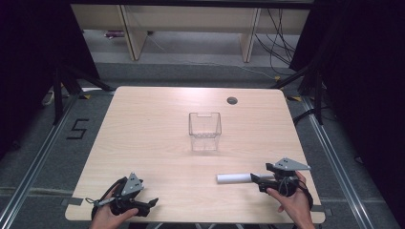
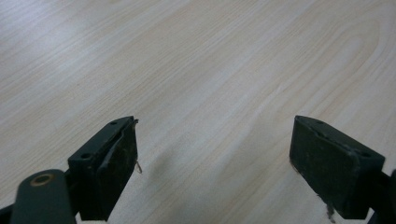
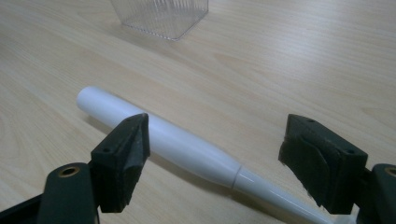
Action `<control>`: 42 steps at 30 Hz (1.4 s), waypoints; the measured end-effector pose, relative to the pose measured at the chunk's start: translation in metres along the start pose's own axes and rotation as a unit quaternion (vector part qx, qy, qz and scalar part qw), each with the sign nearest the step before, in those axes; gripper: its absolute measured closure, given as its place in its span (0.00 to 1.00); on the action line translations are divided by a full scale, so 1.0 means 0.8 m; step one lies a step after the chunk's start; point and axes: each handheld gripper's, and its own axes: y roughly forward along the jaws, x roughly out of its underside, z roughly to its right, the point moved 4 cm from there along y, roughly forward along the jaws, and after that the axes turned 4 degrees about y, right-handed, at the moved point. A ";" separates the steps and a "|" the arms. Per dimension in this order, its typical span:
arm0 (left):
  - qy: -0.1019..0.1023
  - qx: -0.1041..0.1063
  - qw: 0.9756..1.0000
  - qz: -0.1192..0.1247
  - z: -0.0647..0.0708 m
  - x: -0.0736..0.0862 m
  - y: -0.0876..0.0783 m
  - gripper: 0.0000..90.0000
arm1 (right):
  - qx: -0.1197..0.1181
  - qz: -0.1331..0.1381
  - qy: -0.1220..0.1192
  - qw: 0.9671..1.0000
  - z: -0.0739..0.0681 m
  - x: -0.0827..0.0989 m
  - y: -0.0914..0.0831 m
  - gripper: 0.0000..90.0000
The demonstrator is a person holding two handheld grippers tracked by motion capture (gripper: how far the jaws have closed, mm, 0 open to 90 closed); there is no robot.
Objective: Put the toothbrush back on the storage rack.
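My right gripper (image 1: 254, 180) sits at the near right of the table (image 1: 143, 138), jaws spread wide, with the white tube (image 1: 234, 178) lying just in front of it. In the right gripper view the tube (image 3: 163, 137) runs slantwise through the gap between my jaws, its thick end up and to the left past my left-hand pad (image 3: 133, 154), its thin neck heading down toward the right-hand pad (image 3: 317, 165). Neither pad presses on it; I cannot tell whether the left-hand one brushes it. So the jaws are open with the tube between them, not gripped.

From above, the tube's long axis lies nearly straight across the table, pointing left away from my right hand (image 1: 293, 200), thin end nearest the gripper. That is what the coming move turns on, I think: the jaws straddle the tube at a slant, so closing should catch it near where it narrows (a slippery place to hold).

My left gripper (image 1: 143, 204) rests at the near left corner, well apart from the tube, its jaws open over bare wood (image 2: 210, 70). The right hand is plainly the nearer one.

The clear plastic bin (image 1: 205, 130) stands upright near the middle of the table, beyond the tube, and looks to have nothing in it.
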 end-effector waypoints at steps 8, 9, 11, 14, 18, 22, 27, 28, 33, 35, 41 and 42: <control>0.000 0.003 1.000 -0.002 0.000 0.000 0.000 0.17 | -0.002 -0.008 0.000 1.000 -0.004 -0.003 0.003 0.29; 0.007 0.004 1.000 -0.007 -0.001 0.001 -0.001 0.17 | -0.001 -0.005 0.000 1.000 -0.006 -0.004 0.005 0.30; 0.006 0.004 1.000 -0.007 0.000 0.001 -0.001 0.17 | 0.000 0.000 0.000 1.000 -0.008 -0.007 0.010 0.31; 0.007 0.004 1.000 -0.008 -0.001 0.001 -0.001 0.17 | -0.003 -0.006 0.000 1.000 -0.011 -0.010 0.013 0.33; 0.012 0.004 1.000 -0.014 -0.002 0.002 -0.002 0.17 | -0.008 -0.014 0.010 1.000 -0.018 -0.013 0.020 0.36; 0.016 0.003 1.000 -0.018 -0.003 0.002 -0.002 0.17 | -0.010 -0.013 -0.014 1.000 -0.021 -0.019 0.024 0.40; 0.006 0.005 1.000 -0.010 -0.002 0.001 -0.001 0.17 | -0.019 -0.023 -0.006 1.000 -0.031 -0.023 0.032 0.51; 0.008 0.005 1.000 -0.011 -0.002 0.001 -0.001 0.17 | -0.017 -0.022 -0.013 1.000 -0.031 -0.024 0.033 0.54; -0.011 0.005 1.000 0.005 0.002 0.000 0.001 0.17 | -0.028 -0.030 -0.027 0.999 -0.046 -0.030 0.044 0.69; 0.001 0.004 1.000 -0.004 -0.001 0.001 -0.001 0.17 | -0.029 -0.040 -0.032 0.998 -0.051 -0.030 0.049 0.73; -0.001 0.001 1.000 -0.001 0.000 0.000 0.000 0.17 | -0.033 -0.054 -0.053 0.997 -0.063 -0.035 0.066 0.86; -0.001 0.001 1.000 0.000 0.000 0.000 0.000 0.17 | -0.036 -0.052 -0.064 0.996 -0.064 -0.037 0.071 0.87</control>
